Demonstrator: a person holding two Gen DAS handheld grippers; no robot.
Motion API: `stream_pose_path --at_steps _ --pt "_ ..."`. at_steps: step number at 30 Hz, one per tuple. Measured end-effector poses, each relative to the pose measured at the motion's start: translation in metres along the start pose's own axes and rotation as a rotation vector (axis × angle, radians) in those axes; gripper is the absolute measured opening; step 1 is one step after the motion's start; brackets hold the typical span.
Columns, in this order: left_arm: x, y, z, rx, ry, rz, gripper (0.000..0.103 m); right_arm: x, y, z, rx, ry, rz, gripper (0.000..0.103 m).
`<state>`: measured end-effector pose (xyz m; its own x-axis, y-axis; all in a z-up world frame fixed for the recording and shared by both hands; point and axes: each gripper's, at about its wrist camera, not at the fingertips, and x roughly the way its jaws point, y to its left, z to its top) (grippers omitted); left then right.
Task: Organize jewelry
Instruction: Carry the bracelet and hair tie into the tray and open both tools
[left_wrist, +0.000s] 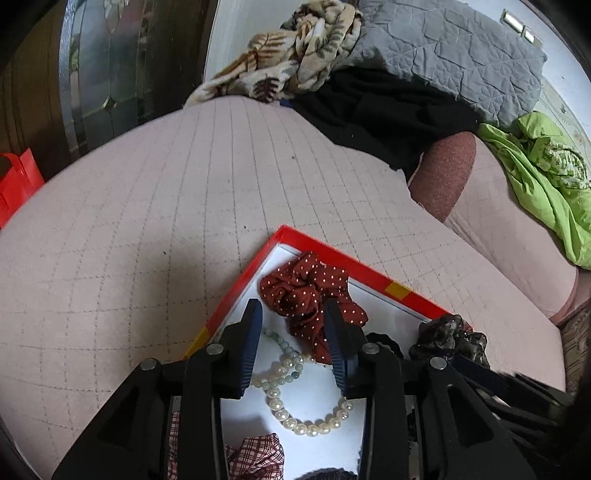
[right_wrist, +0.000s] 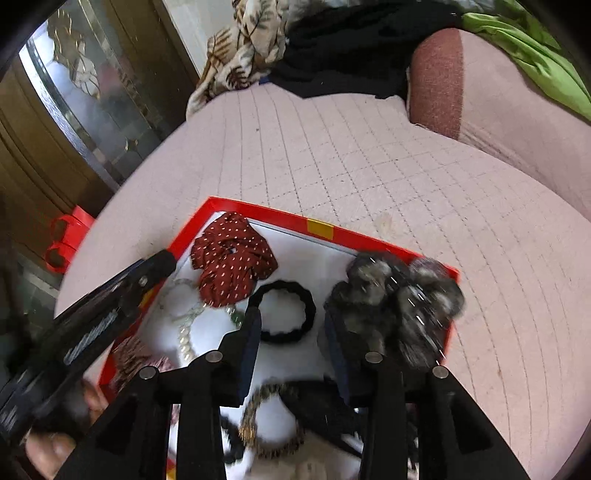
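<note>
A white tray with a red rim (left_wrist: 354, 266) (right_wrist: 280, 214) lies on a pink quilted bed cover (left_wrist: 147, 221). In it are a red dotted scrunchie (left_wrist: 303, 288) (right_wrist: 229, 258), a pearl bracelet (left_wrist: 306, 424), a pale green bead bracelet (left_wrist: 288, 347), a black hair tie (right_wrist: 295, 286), a dark grey furry scrunchie (right_wrist: 399, 306) (left_wrist: 450, 336), a plaid scrunchie (left_wrist: 258, 458) and a gold-beaded band (right_wrist: 255, 406). My left gripper (left_wrist: 292, 310) is open above the red scrunchie and the bracelets, gripping nothing. My right gripper (right_wrist: 291, 317) is open over the black hair tie, its pads clear of it.
At the head of the bed are a leaf-print blanket (left_wrist: 295, 48), a grey quilt (left_wrist: 443, 48), black clothing (left_wrist: 376, 110) and a green garment (left_wrist: 535, 177). A red bag (left_wrist: 18, 181) and a glass-fronted cabinet (left_wrist: 107, 74) stand to the left. A hand (right_wrist: 48, 450) holds the left gripper's handle.
</note>
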<state>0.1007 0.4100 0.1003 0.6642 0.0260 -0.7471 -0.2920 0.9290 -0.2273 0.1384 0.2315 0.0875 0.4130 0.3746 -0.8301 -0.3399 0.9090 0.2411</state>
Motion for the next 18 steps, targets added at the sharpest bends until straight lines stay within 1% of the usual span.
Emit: stream_pose_path --at_steps 3,4,7,8,10,12,13,14,18 --pt "-0.009 -0.008 -0.001 0.028 -0.04 0.038 0.033 -0.02 -0.007 -0.017 0.012 -0.017 0.01 0.043" --pt "-0.012 -0.01 -0.002 0.039 -0.051 0.048 0.035 -0.027 -0.011 -0.025 0.013 -0.023 0.009 0.043" --pt "-0.024 -0.019 -0.007 0.081 -0.1 0.088 0.045 -0.051 -0.029 -0.057 0.015 -0.037 -0.019 0.043" --pt "-0.028 -0.021 -0.008 0.096 -0.115 0.101 0.048 -0.056 -0.034 -0.066 0.019 -0.037 -0.031 0.043" --pt "-0.036 -0.028 -0.012 0.129 -0.142 0.122 0.049 -0.07 -0.05 -0.09 0.034 -0.036 -0.062 0.043" --pt "-0.043 -0.034 -0.017 0.158 -0.162 0.139 0.054 -0.084 -0.068 -0.113 0.055 -0.033 -0.101 0.044" --pt "-0.046 -0.038 -0.02 0.173 -0.172 0.144 0.059 -0.09 -0.076 -0.125 0.067 -0.031 -0.121 0.044" --pt "-0.049 -0.042 -0.024 0.188 -0.182 0.149 0.062 -0.095 -0.084 -0.134 0.079 -0.028 -0.135 0.044" --pt "-0.063 -0.063 -0.042 0.252 -0.215 0.183 0.062 -0.116 -0.115 -0.174 0.14 -0.02 -0.203 0.045"
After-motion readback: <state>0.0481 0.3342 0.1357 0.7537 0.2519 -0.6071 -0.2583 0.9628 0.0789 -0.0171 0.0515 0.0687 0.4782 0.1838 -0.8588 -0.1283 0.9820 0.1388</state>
